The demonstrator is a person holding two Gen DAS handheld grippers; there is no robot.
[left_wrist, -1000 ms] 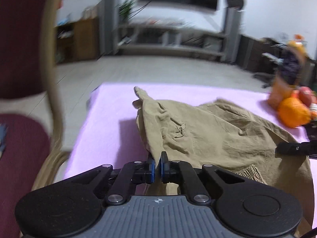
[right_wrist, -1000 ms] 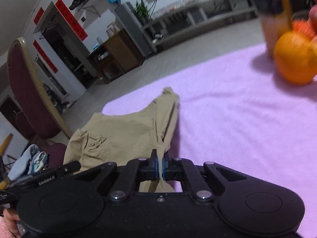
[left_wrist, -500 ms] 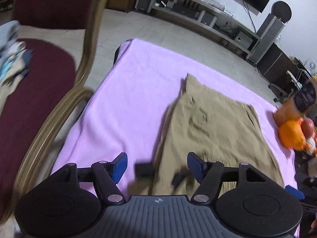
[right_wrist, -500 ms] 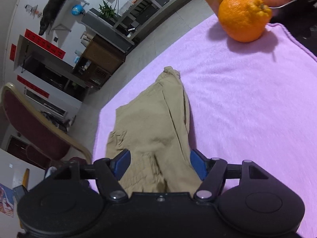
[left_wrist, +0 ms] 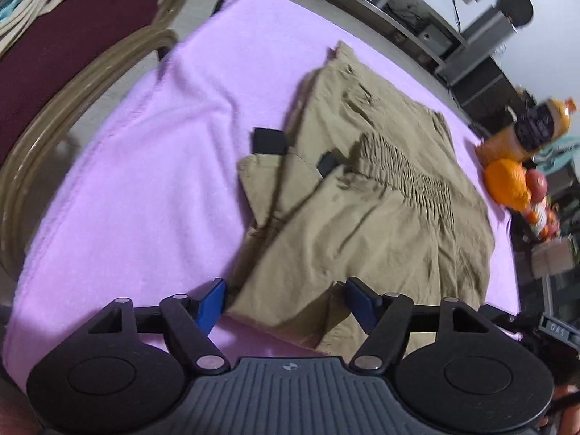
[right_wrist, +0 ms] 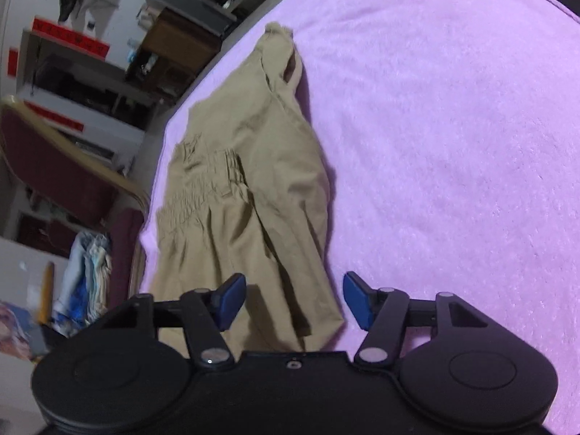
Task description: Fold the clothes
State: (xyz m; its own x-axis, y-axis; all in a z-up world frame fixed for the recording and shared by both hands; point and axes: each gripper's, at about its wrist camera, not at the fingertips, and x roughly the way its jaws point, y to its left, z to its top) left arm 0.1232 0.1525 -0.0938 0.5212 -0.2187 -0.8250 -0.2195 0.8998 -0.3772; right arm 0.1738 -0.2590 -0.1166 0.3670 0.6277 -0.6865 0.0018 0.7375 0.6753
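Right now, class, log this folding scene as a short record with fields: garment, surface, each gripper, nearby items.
garment: khaki trousers with a gathered elastic waistband, lying folded and flat
surface: pink blanket covering the table
left gripper: open, jaws just closing a little, poised over the near trouser edge, pads not pressing it
right gripper: open, jaws just closing a little, cloth below, not gripped
nearby items: orange, juice bottle, maroon chair

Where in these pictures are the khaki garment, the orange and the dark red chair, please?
khaki garment (left_wrist: 369, 217): left wrist view, middle of the cloth.
orange (left_wrist: 507, 183): left wrist view, its rounded side.
dark red chair (left_wrist: 69, 40): left wrist view, the seat cushion.
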